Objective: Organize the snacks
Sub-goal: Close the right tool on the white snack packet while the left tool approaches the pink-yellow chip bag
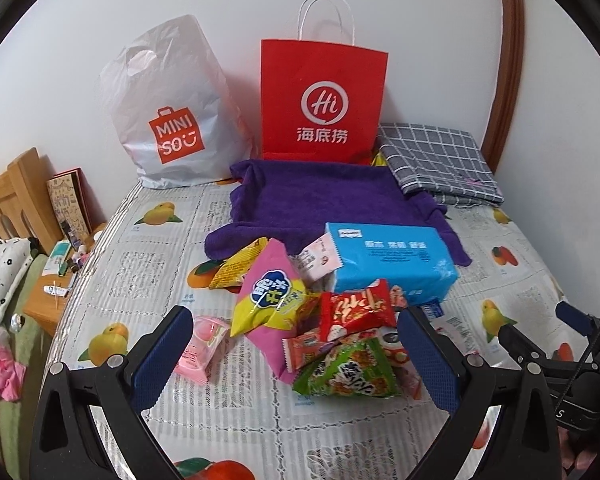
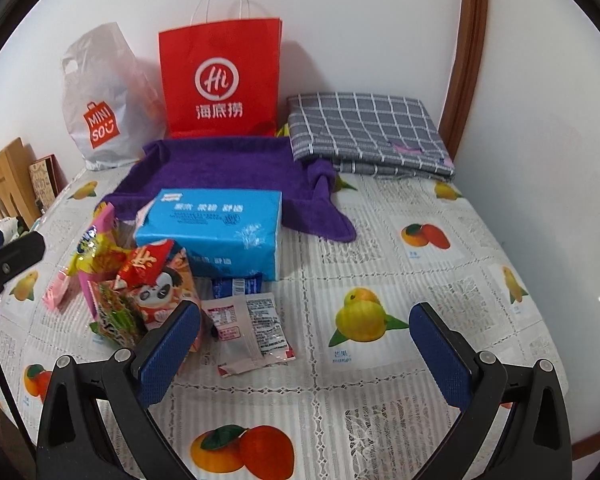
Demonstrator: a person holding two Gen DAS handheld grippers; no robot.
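A heap of snack packets lies mid-table: a pink-and-yellow bag (image 1: 270, 292), a red packet (image 1: 358, 308), a green packet (image 1: 348, 372), a yellow packet (image 1: 236, 264) and a small pink packet (image 1: 202, 346). A blue tissue pack (image 1: 388, 260) lies behind them on a purple towel (image 1: 312, 200). My left gripper (image 1: 296, 336) is open, its jaws either side of the heap's near end. My right gripper (image 2: 304, 328) is open over bare tablecloth, right of a pale sachet (image 2: 252, 324) and the panda packet (image 2: 160, 294). The tissue pack also shows in the right wrist view (image 2: 216, 224).
A red paper bag (image 1: 324, 96) and a white Miniso plastic bag (image 1: 172, 112) stand against the back wall. A folded grey checked cloth (image 1: 436, 160) lies at the back right. A wooden bedside stand (image 1: 48, 300) and a bed are off the table's left edge.
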